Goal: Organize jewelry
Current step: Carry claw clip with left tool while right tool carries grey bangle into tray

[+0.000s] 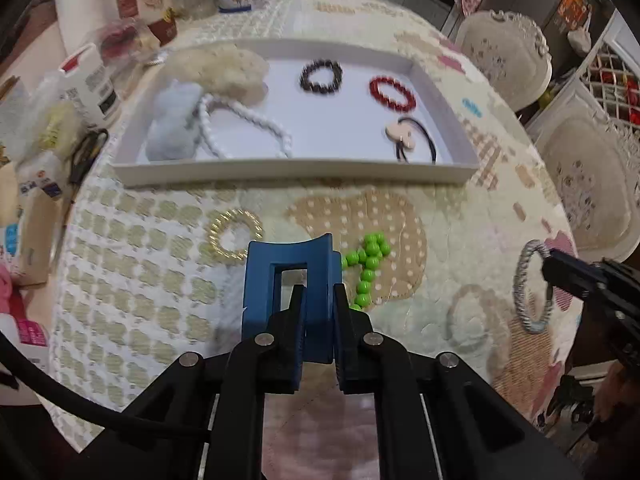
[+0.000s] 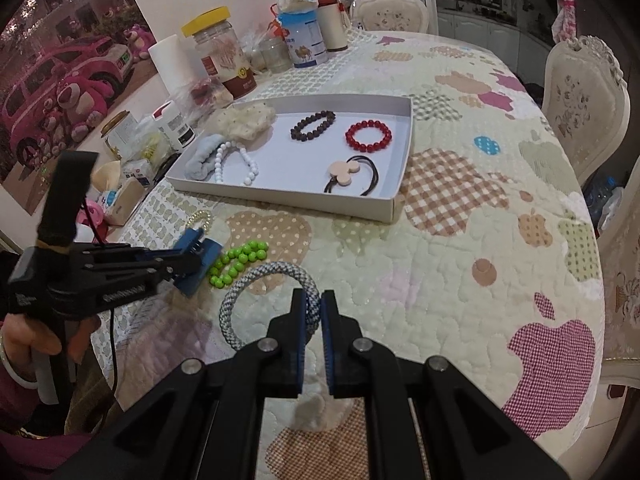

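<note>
— Jewelry first: how much of it is already in the white tray (image 2: 394, 204)?

— Quite a lot. In the right wrist view the tray holds a dark bead bracelet (image 2: 313, 125), a red bead bracelet (image 2: 368, 136), a white bead necklace (image 2: 236, 162) lying against a pale blue scrunchie (image 2: 201, 158), a cream scrunchie (image 2: 248, 120) at the far corner, and a black hair tie with a pink charm (image 2: 352, 174). They lie apart from one another, mostly.

— And what is left out on the quilted tablecloth (image 2: 480, 264)?

— Three loose pieces, I'd judge. A green bead bracelet (image 2: 238, 263) lies near the tray's front wall, a gold spiral hair tie (image 1: 235, 239) sits to its left, and a grey-and-white rope bracelet (image 2: 269, 304) is nearest the person.

— What are the tongs doing?

— The right gripper (image 2: 314, 312) has its jaws closed almost fully on the near side of the rope bracelet, which looks pinched between the pads. The left gripper (image 1: 318, 304) is clamped on a blue plastic block (image 1: 294, 280), just beside the green beads; from here I cannot tell whether the block touches them.

— So, how far along?

— Well past halfway, by my reckoning: six pieces stowed, one in the grip, two waiting on the cloth.
</note>
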The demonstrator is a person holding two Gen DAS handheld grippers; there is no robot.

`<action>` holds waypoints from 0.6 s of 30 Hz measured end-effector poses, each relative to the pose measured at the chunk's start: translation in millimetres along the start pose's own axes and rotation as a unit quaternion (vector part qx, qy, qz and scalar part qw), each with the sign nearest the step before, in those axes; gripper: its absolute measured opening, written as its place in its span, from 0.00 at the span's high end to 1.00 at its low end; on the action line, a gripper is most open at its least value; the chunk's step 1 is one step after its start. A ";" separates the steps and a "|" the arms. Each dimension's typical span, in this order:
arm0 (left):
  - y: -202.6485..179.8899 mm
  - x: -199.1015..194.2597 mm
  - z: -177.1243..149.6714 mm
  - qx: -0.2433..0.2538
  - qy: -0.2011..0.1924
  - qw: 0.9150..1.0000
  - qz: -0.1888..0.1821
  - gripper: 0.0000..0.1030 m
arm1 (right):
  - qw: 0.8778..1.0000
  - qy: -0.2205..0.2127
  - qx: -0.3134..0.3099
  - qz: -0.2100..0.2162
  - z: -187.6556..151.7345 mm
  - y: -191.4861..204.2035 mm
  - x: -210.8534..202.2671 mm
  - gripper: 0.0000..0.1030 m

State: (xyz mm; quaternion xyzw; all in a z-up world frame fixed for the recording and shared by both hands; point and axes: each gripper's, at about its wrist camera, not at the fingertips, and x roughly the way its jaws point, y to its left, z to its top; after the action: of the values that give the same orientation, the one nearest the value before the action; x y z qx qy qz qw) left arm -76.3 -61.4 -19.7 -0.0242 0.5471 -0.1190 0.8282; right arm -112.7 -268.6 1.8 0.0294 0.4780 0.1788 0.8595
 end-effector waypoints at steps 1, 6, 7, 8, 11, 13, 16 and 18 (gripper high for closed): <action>1.4 -5.1 1.5 0.000 -0.005 1.000 0.000 0.99 | 1.000 -0.002 0.000 0.001 1.6 0.7 -0.3 0.93; 3.9 -25.1 18.0 -0.002 -0.029 1.000 0.000 0.99 | 1.000 -0.014 -0.006 0.011 15.4 7.5 -2.2 0.93; 3.6 -29.3 24.3 -0.001 -0.035 0.999 0.000 0.99 | 1.000 -0.016 -0.008 0.012 19.9 9.0 -2.0 0.93; 4.2 -32.1 28.9 0.000 -0.039 0.999 0.003 0.99 | 1.000 -0.018 -0.009 0.013 24.9 10.5 -1.6 0.93; 3.9 -39.7 45.5 0.008 -0.054 0.998 0.013 0.99 | 0.999 -0.027 -0.013 0.014 39.0 13.9 -1.6 0.93; 3.4 -42.4 57.9 0.012 -0.063 0.998 0.019 0.99 | 0.999 -0.033 -0.014 0.015 51.5 15.3 0.3 0.93; 2.2 -42.3 72.3 0.018 -0.072 0.997 0.026 0.99 | 0.999 -0.036 -0.013 0.013 66.2 16.0 5.9 0.93; 2.7 -40.0 82.2 0.021 -0.075 0.997 0.029 0.99 | 0.999 -0.036 -0.009 0.012 75.9 14.9 10.9 0.93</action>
State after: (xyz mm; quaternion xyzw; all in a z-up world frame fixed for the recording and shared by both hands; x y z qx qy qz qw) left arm -15.8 -57.3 48.8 0.0007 0.4814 -0.1044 0.8702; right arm -48.4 -241.9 37.3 0.0343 0.4445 0.1921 0.8743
